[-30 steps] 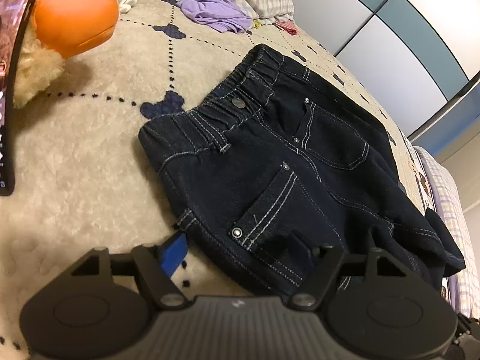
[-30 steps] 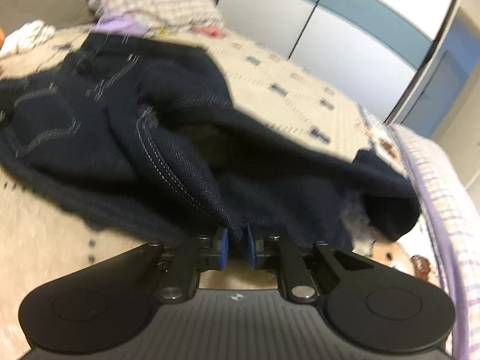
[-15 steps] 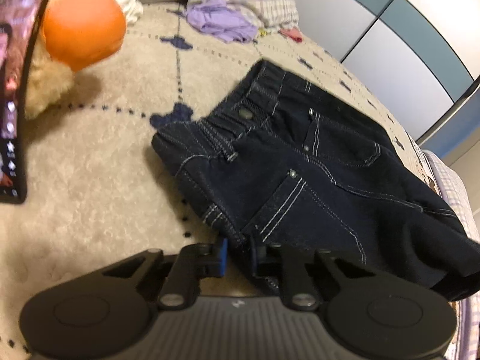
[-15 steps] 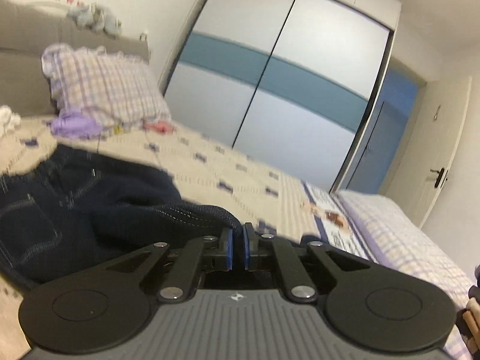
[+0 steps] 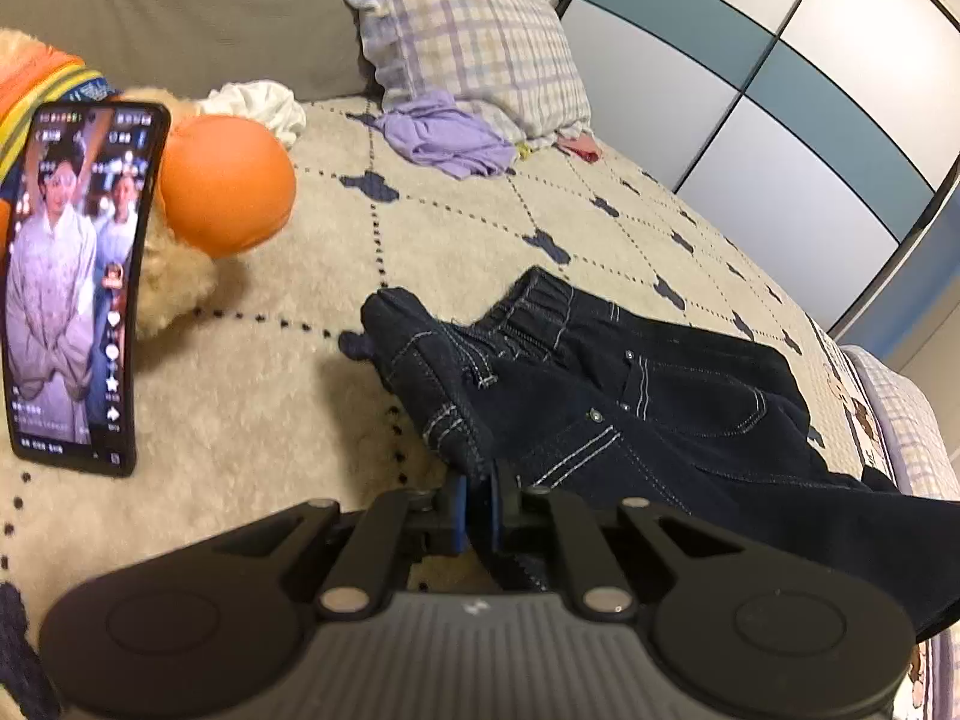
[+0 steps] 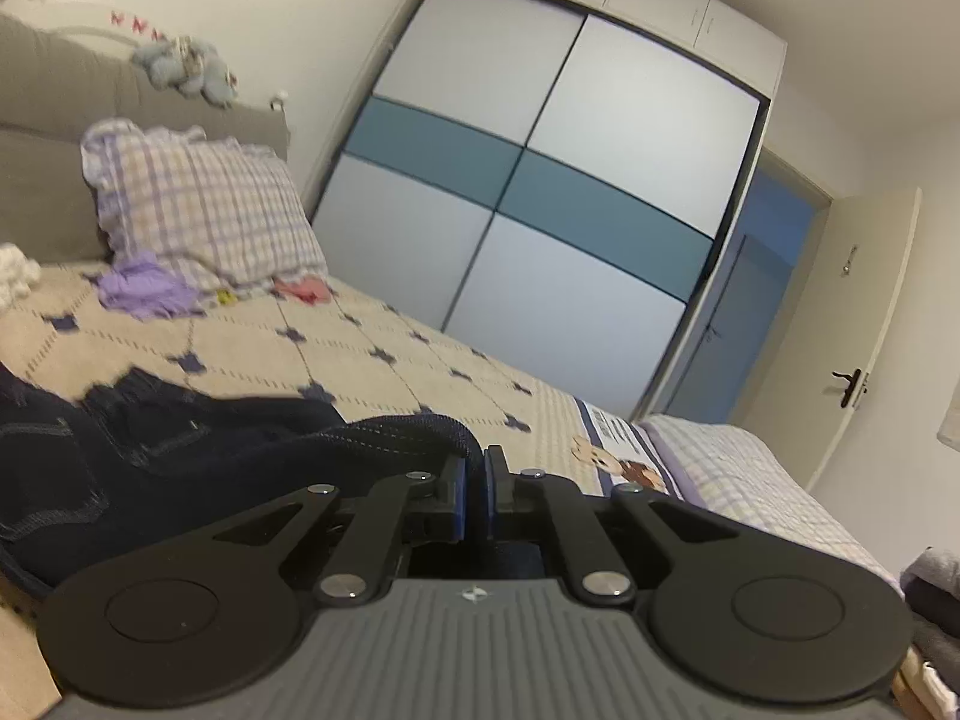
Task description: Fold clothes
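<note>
Left tongs (image 5: 477, 507) clamped on the waistband edge of the dark denim jeans (image 5: 630, 414), lying mid-bed (image 5: 252, 420); right tongs (image 6: 474, 489) pinched on a raised jeans hem, toward the bed's far side.

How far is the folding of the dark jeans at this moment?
Done: both grips are taken. The left gripper is shut on the jeans near the waistband corner, the right gripper on a hem. In hand: the jeans are partly lifted off the bed cover. Left: no fold is made yet.
</note>
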`<action>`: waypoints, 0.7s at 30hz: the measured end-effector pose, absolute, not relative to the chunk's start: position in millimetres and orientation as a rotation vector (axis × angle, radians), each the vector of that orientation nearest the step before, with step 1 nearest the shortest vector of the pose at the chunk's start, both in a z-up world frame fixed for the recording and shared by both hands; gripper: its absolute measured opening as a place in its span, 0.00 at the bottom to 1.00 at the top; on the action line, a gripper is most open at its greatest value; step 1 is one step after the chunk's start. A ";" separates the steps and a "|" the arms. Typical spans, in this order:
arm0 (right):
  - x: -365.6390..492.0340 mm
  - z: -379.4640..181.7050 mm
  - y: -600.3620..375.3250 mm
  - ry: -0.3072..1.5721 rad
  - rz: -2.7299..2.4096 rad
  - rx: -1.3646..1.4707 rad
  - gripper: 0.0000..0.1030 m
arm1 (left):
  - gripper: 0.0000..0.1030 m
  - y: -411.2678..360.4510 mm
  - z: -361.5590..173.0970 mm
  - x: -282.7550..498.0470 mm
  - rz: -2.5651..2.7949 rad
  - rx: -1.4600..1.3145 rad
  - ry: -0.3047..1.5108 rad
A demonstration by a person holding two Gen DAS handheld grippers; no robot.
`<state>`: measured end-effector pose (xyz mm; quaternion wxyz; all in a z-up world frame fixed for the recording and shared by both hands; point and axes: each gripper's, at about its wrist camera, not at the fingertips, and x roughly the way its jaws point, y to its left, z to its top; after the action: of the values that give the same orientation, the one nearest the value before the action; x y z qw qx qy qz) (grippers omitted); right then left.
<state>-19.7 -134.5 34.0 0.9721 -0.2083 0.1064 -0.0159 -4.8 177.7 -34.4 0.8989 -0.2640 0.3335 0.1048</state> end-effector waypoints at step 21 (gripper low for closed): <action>84.4 -81.8 -170.6 0.606 -0.059 -0.283 0.06 | 0.11 166.0 -67.3 4.9 0.197 -0.513 0.804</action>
<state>84.4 -170.6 -81.8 0.9441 -0.1389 0.2975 -0.0290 4.9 166.0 -67.3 0.8838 -0.2465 0.3862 0.0944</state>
